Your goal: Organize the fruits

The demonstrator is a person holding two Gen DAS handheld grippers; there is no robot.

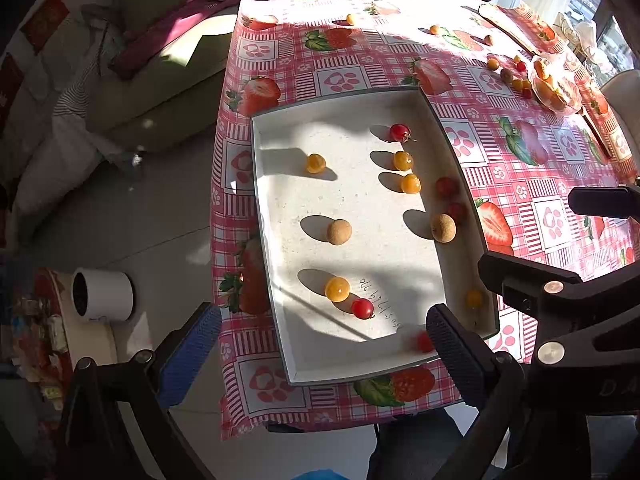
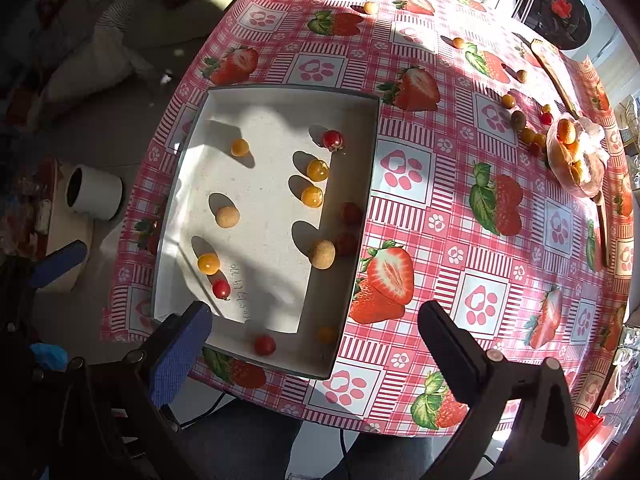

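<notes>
Both grippers held wide and empty above a tray of small fruits.

The left gripper [image 1: 324, 340] hangs over the near end of the white tray [image 1: 280, 336], jaws spread wide, touching nothing; the right gripper [image 2: 316, 332] is likewise wide apart and empty, over the tray's near right corner. In the tray [image 2: 176, 160] lie red cherry tomatoes [image 1: 362, 308], yellow ones [image 1: 337, 289] and two tan round fruits [image 1: 339, 232], scattered apart. Farther off, on the strawberry-print tablecloth [image 2: 440, 184], more loose fruits [image 2: 528, 134] sit beside a clear bag of fruit [image 2: 576, 156].
</notes>
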